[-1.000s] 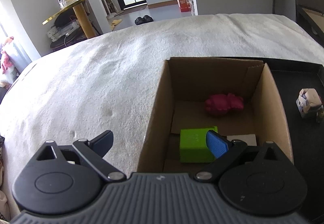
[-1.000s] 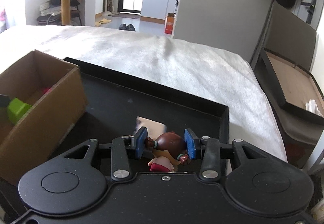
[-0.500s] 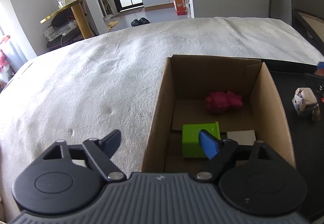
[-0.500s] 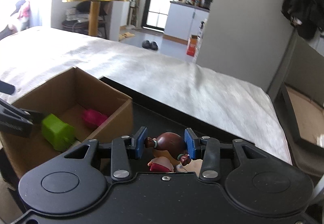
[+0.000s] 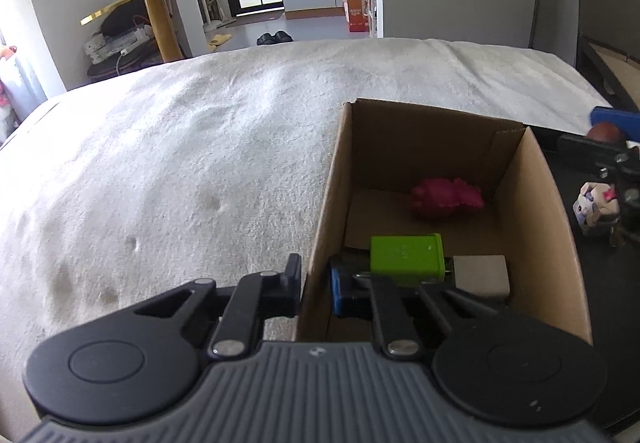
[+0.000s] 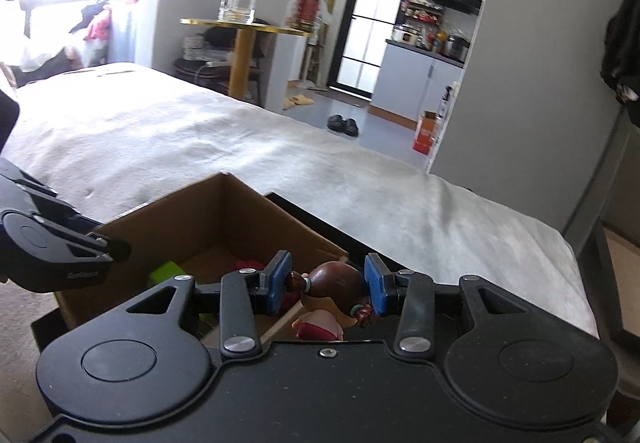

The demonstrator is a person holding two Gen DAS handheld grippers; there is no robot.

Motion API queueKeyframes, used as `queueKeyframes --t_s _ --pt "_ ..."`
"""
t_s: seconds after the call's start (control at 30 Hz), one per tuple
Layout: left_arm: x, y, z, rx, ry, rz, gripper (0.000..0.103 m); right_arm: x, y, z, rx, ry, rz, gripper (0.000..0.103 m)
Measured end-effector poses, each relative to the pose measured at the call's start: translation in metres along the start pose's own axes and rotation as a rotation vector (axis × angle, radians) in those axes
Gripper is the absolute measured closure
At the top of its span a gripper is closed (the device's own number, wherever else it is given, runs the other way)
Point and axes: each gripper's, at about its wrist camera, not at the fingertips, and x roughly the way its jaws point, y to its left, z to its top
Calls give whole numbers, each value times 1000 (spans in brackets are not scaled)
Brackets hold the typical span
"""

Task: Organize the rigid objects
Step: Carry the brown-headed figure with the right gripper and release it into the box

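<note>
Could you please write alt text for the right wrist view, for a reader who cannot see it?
The right hand-held gripper is shut on a small brown-haired doll, held above the near edge of an open cardboard box on a white bed. The left hand-held gripper clamps the box's far wall.

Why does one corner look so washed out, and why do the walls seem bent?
Right wrist view: window light blows out the upper left; the doll in the right gripper stays sharp. Left wrist view: evenly lit, fisheye curves the walls, and the cardboard box throws shade inside.
</note>
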Motion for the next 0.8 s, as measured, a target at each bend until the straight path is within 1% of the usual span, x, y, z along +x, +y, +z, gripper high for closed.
queueKeyframes --t_s 0.17,0.3,0.37,0.4,0.5,0.63,0.73,0.8 --pt "0 3 -1 -8 -7 -13 90 7 16 6 -37 -2 26 63" --pt "0 4 -2 -15 -10 -21 90 9 28 10 -69 -15 28 63" --pt "0 5 -1 -18 -10 -24 90 12 34 12 -91 -12 11 56" --pt "0 5 -1 -20 -10 -23 90 12 37 12 -109 -8 -6 48" --pt "0 5 -1 -19 -10 -23 90 10 39 11 -129 -13 -32 39" --pt "-1 3 0 -18 -5 -17 90 6 31 6 -100 7 -64 29" --pt "-2 1 1 -12 0 -6 89 2 23 0 -66 15 -113 13" --pt "-3 0 3 -13 -1 -1 88 -2 16 -3 -39 27 -136 10"
